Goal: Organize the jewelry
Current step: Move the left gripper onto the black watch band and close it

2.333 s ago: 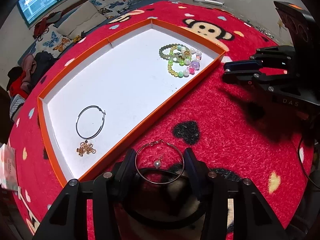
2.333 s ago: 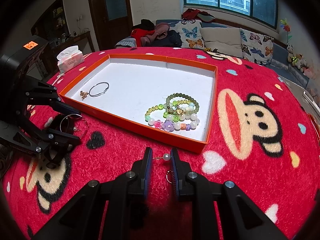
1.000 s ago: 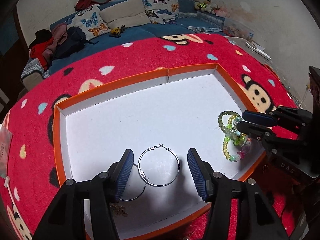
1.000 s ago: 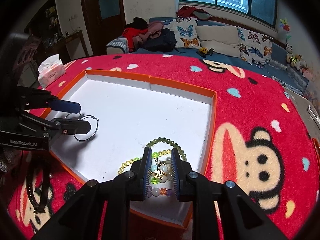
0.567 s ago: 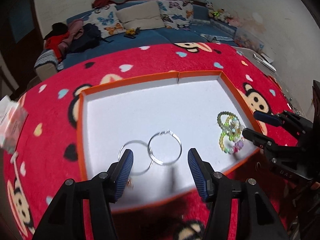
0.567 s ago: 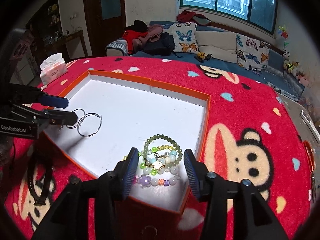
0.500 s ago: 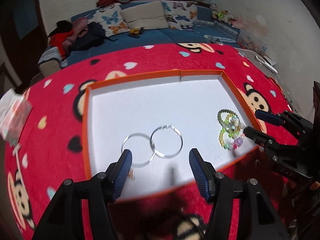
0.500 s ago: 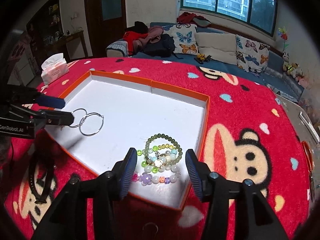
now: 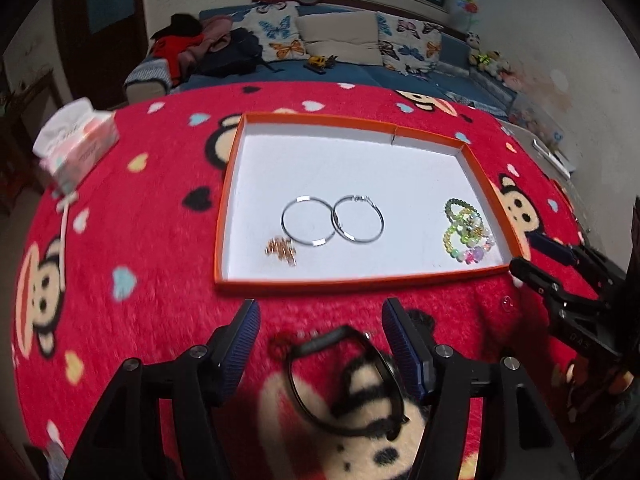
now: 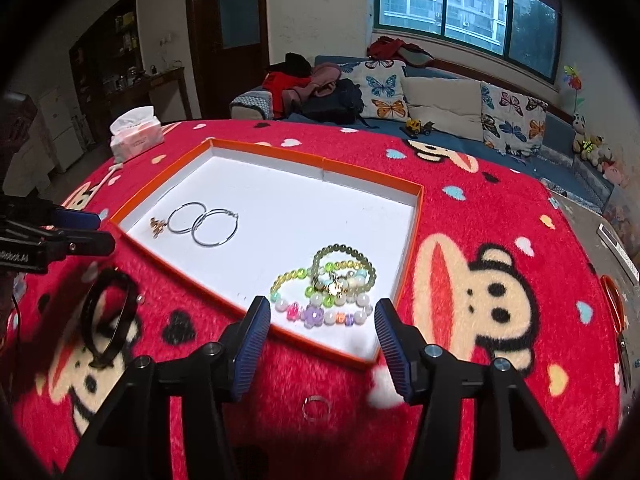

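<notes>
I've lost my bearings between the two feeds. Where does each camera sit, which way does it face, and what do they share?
Left wrist: on the left tool, open, low over the red blanket, facing the orange tray and sofa beyond; black bangle between its fingers; right tool at right.
Right wrist: on the right tool, open, at the tray's near corner, facing the window; left tool at left.
Shared: tray, two hoops, bead bracelets, bangle.

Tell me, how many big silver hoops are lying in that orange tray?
2, side by side and overlapping near the tray's front left: left hoop, right hoop. None seems hidden.
</notes>
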Motion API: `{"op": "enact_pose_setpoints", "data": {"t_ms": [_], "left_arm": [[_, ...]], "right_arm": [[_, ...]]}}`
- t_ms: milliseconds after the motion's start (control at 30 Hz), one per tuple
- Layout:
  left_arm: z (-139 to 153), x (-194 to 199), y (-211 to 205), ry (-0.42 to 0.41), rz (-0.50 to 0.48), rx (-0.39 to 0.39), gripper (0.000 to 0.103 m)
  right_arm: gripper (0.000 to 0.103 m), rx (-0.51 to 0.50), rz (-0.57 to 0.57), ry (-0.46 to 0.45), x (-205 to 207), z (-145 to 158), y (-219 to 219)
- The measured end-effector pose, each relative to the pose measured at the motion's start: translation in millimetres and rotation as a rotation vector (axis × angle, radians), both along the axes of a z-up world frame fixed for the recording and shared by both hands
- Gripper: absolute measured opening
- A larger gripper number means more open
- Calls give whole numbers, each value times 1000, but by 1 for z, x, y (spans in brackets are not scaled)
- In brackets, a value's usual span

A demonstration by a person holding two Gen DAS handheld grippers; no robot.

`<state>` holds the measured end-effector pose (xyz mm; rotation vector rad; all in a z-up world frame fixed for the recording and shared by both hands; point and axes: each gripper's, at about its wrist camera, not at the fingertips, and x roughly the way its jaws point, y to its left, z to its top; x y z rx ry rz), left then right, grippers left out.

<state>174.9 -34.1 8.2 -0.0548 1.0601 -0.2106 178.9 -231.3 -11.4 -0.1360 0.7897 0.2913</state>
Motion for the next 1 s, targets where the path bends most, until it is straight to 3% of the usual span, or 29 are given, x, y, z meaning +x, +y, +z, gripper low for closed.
{"op": "enact_pose_setpoints", "data": {"t_ms": [533, 767, 1000], "left_arm": [[-23, -45, -17, 40, 62, -28, 67], [-29, -44, -19, 51, 115, -36, 67], [-30, -32, -12, 73, 211, -61, 68]], "right_arm": [[65, 19, 43, 135, -39, -34, -25], [65, 42, 42, 151, -42, -39, -26], [76, 57, 55, 149, -44, -41, -26]]}}
